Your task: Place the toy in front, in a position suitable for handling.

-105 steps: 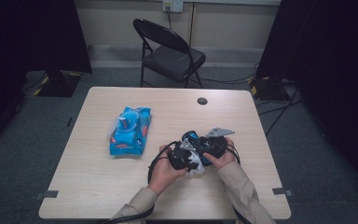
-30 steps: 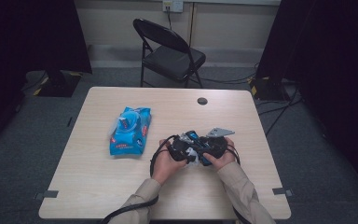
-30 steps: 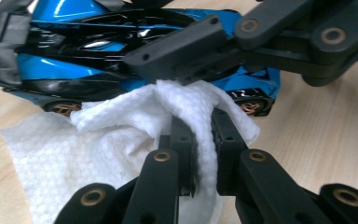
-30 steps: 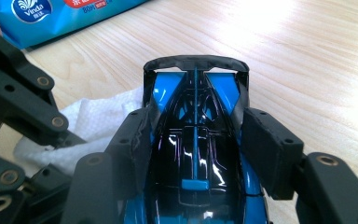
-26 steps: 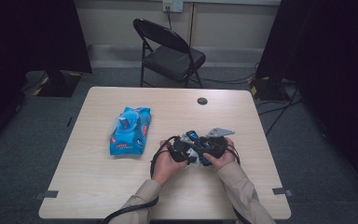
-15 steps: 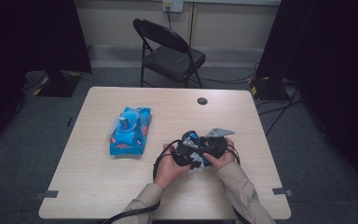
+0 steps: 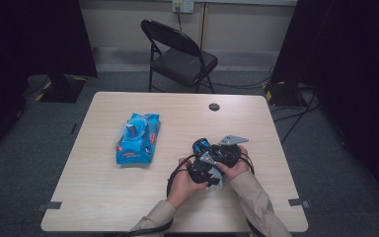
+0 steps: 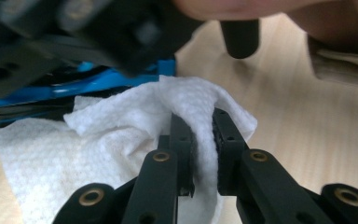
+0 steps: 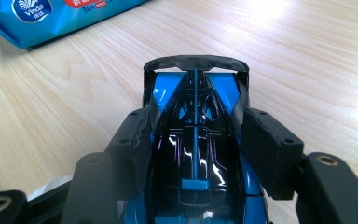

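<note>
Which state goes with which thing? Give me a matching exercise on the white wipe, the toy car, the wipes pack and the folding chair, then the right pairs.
Things:
1. white wipe
2. blue and black toy car
3. blue wipes pack
4. black folding chair

States:
A. lying on the table, untouched
B. pinched between the jaws of the left gripper
C. standing on the floor beyond the table
D. clamped between the jaws of the right gripper

Pairs: 1-B, 2-D, 3-A, 4-C

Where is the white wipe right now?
The white wipe is pinched in the left gripper, right beside the blue toy car held by the right gripper, near the table's front right.
</note>
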Available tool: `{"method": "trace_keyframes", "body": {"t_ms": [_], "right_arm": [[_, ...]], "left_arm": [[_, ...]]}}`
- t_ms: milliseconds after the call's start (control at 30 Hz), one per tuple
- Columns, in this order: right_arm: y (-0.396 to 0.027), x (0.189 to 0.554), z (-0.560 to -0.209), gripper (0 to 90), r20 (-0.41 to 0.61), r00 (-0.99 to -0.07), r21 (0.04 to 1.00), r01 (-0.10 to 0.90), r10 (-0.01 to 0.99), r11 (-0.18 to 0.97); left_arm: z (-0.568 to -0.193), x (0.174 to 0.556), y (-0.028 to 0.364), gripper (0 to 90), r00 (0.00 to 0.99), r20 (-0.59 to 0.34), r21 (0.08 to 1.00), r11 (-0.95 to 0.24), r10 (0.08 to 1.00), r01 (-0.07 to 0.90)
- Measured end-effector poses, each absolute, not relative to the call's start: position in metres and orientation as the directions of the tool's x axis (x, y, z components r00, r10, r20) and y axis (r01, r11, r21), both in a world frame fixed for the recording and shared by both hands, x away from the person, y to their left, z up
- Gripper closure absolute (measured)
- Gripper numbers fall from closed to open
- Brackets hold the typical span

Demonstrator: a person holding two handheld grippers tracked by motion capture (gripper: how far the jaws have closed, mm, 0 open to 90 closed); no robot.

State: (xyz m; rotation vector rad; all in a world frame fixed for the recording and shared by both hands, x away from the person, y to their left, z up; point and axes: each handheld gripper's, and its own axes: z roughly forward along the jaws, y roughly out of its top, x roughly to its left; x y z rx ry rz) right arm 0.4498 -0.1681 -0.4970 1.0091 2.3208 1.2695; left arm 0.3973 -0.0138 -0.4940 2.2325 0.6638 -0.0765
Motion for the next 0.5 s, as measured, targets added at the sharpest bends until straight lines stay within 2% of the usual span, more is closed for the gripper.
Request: {"method": "trace_keyframes", "body": {"t_ms": [400,500], "right_arm": [[-0.168,0.450,-0.497,40.9,0.051,-0.712,0.822,0.428,0.700,0.376],[-0.169,0.451,-0.495,35.7,0.059,-0.709,0.820,0.436,0.703,0.371]], "left_arm": [[-0.486,0.388,0.001,80.0,0.871,-0.241,0.690,-0.556,0.427,0.463],[-0.485,0.384,0.004,78.9,0.878,-0.231,0.692,-0.563,0.420,0.452]]}}
